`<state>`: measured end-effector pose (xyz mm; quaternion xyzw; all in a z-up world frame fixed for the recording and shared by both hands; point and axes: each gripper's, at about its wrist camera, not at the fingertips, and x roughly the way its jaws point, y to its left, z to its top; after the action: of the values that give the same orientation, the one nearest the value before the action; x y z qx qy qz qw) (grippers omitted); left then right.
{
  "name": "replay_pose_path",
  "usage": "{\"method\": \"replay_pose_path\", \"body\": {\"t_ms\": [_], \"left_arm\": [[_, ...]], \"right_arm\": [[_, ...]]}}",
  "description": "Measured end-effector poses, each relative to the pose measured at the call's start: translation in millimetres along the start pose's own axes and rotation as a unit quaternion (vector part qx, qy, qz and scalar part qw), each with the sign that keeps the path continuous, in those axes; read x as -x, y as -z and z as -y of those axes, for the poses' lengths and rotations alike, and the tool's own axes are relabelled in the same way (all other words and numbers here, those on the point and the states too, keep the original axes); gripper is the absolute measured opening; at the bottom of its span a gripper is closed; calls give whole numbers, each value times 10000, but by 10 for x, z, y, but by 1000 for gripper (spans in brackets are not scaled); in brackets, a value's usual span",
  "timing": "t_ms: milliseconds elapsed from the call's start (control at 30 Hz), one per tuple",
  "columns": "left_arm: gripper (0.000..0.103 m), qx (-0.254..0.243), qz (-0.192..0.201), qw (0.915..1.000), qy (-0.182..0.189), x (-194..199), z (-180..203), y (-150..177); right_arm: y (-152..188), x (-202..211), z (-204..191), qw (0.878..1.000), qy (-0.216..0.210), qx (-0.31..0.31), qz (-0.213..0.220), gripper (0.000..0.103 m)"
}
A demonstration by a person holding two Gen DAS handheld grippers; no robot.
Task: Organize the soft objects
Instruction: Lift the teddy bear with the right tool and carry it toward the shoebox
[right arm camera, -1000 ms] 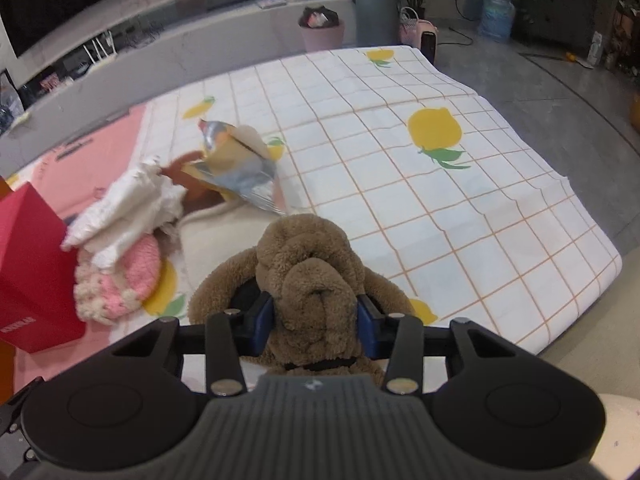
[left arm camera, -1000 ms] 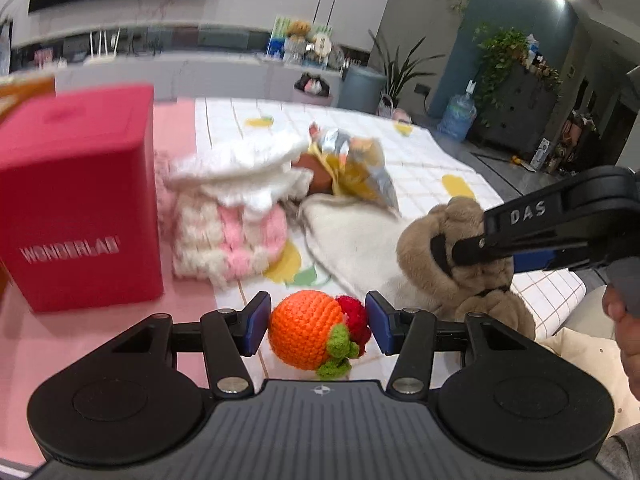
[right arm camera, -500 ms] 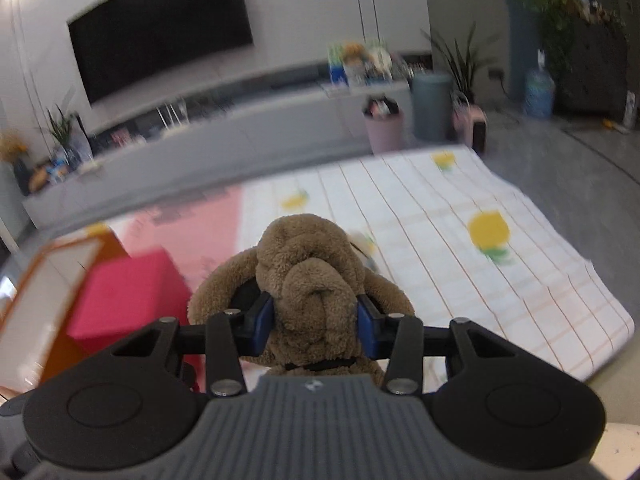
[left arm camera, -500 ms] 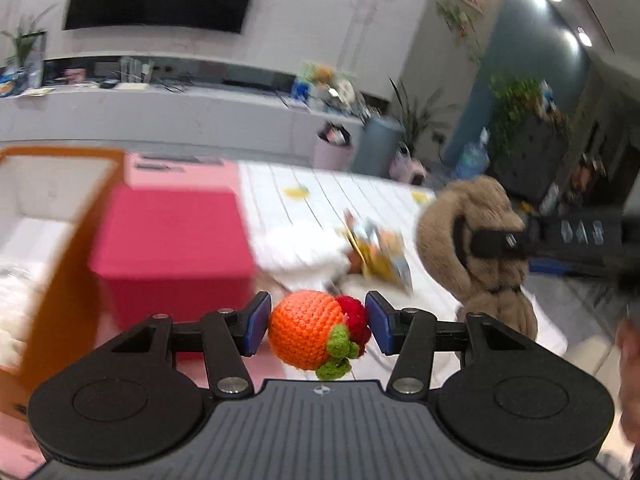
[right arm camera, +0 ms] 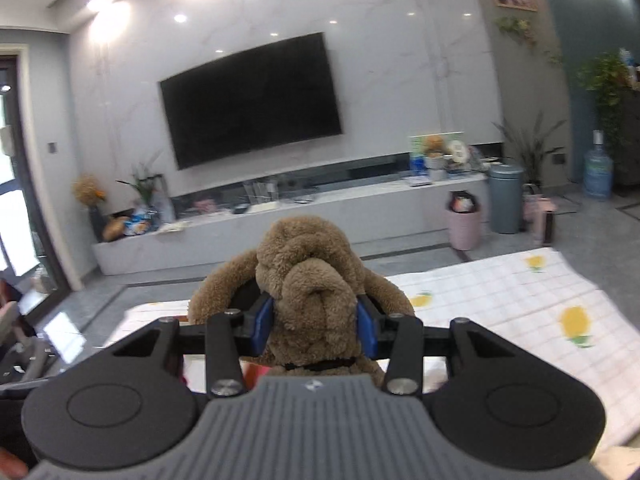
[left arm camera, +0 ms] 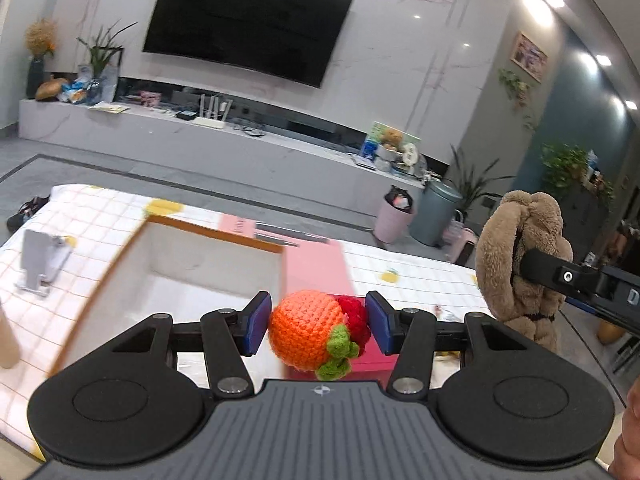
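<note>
**A:** Quick read on your grips. Your left gripper (left arm camera: 316, 325) is clamped on the crochet orange (left arm camera: 306, 334), pads on its left side and on the red knob at its right. It's up in the air just near of the box (left arm camera: 208, 258), which sits open-topped on the mat (left arm camera: 420, 276) at the left. I'd guess the thing weighs next to nothing and squashes easily, so you don't need more squeeze than you've got.

**B:** And the right one?

**A:** Your right gripper (right arm camera: 314, 330) is pinching the plush dog (right arm camera: 308, 280) around the head and neck, blue pads sunk into the fur on both sides. From the left camera you can see it off to the right, also held clear of the mat, body and legs hanging below the fingers.

**B:** Any risk of it slipping?

**A:** Probably low. Plush is light and grippy, and it deforms around the pads. But the floppy legs could snag on the box rim, so I'd lower it body-first. Holding at the neck is a decent spot since the stuffing is narrow there.

**B:** And the orange?

**A:** Round and yarn-covered, so it might roll in the pads if you tilt hard. The green leaf bit hangs near you, underneath. Keep the grip across the widest part like you have it. Nothing fragile here, dropping either into the box looks harmless.
</note>
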<state>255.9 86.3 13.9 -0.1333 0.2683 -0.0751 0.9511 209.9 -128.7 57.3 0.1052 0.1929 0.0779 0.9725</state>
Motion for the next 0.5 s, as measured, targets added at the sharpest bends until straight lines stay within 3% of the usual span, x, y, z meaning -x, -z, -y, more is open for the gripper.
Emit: {"method": "replay_pose_path", "body": {"t_ms": [133, 300, 500], "left_arm": [[59, 361, -87, 9987, -349, -134, -345, 53], [59, 349, -630, 9956, -597, -509, -546, 157], [59, 785, -973, 9915, -361, -813, -686, 335]], "right_arm": [[206, -302, -340, 9979, -438, 312, -359, 43], [473, -706, -529, 9958, -665, 212, -588, 43], [663, -987, -494, 9959, -561, 56, -712, 43]]}}
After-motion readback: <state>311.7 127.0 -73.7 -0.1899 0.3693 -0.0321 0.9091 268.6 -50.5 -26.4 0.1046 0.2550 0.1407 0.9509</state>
